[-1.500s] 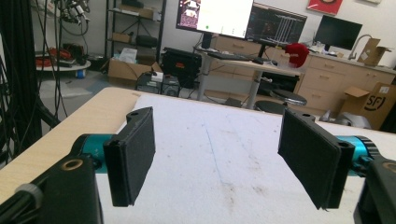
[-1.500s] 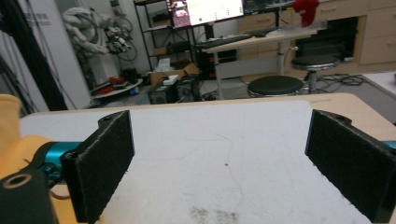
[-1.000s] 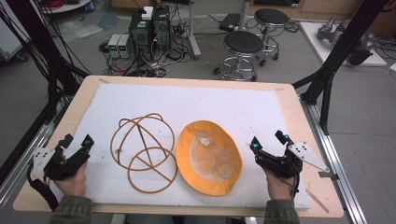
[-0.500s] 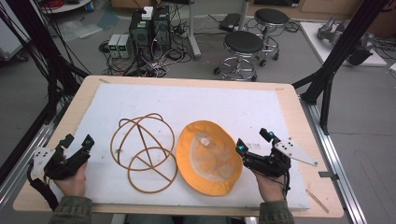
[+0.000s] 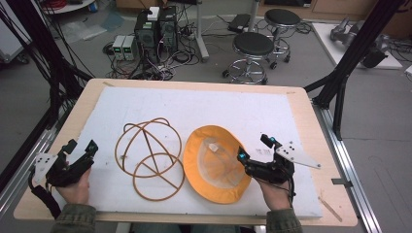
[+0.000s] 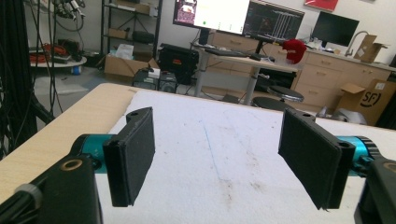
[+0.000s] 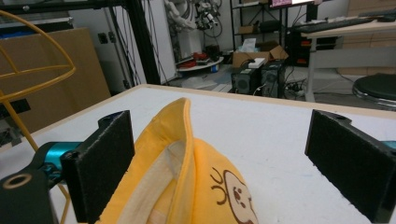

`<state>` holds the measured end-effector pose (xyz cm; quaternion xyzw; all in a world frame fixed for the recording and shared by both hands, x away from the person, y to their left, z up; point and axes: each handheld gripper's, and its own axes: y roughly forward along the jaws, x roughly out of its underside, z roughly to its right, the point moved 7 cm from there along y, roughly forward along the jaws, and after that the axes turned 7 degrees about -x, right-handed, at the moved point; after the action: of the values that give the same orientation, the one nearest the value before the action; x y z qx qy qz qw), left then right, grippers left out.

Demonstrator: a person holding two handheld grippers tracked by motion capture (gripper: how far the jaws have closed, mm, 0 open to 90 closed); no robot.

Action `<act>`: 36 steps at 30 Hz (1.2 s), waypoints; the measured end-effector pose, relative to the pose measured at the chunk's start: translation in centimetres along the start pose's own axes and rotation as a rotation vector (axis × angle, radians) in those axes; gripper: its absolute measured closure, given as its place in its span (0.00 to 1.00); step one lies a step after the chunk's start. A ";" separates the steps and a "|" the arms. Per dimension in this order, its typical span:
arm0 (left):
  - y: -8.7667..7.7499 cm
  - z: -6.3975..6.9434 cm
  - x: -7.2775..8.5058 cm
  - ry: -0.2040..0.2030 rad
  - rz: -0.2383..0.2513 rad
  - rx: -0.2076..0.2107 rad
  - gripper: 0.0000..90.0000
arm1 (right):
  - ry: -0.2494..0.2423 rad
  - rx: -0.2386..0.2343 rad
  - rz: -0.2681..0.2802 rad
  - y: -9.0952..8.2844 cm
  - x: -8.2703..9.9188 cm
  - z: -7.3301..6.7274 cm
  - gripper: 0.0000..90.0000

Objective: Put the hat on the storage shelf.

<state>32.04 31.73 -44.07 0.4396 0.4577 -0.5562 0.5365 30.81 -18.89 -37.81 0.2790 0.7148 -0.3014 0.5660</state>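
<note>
The right gripper (image 5: pixel 256 150), jaws wide, straddles the hat's (image 5: pixel 214 165) 3 o'clock brim. The left gripper (image 5: pixel 81 148), also wide, idles over bare mat (image 5: pixel 233 109) at 9 o'clock of the wire frame (image 5: pixel 149 151).

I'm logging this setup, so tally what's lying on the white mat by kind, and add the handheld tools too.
Yellow hat: 1
Wire frame: 1
Handheld tools: 2, the left tool and the right tool
Total: 4
</note>
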 end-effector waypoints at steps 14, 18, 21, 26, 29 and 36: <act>-0.1 -0.1 -0.1 0.008 0.010 -0.011 0.30 | 0.005 -0.109 -0.137 2.9 0.9 -1.2 0.25; -0.1 -0.1 -0.1 0.016 0.010 -0.012 0.32 | 0.026 -0.172 -0.163 2.7 1.0 -1.5 0.58; -0.1 0.0 -0.1 0.024 0.012 -0.012 0.32 | -0.017 -0.157 -0.229 2.7 1.4 -1.6 0.83; -0.1 0.0 -0.1 0.022 0.010 -0.010 0.32 | 0.006 -0.144 -0.225 2.6 1.3 -1.7 0.96; -0.1 0.0 -0.1 0.019 0.012 -0.011 0.32 | 0.005 -0.131 -0.217 2.5 1.3 -1.7 0.96; -0.1 0.0 -0.1 0.018 0.013 -0.011 0.32 | 0.013 -0.101 -0.168 2.3 0.9 -1.7 0.96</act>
<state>31.96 31.79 -43.95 0.4446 0.4629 -0.5460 0.5384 31.26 -16.06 -38.68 0.1911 0.7536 -0.3095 0.5475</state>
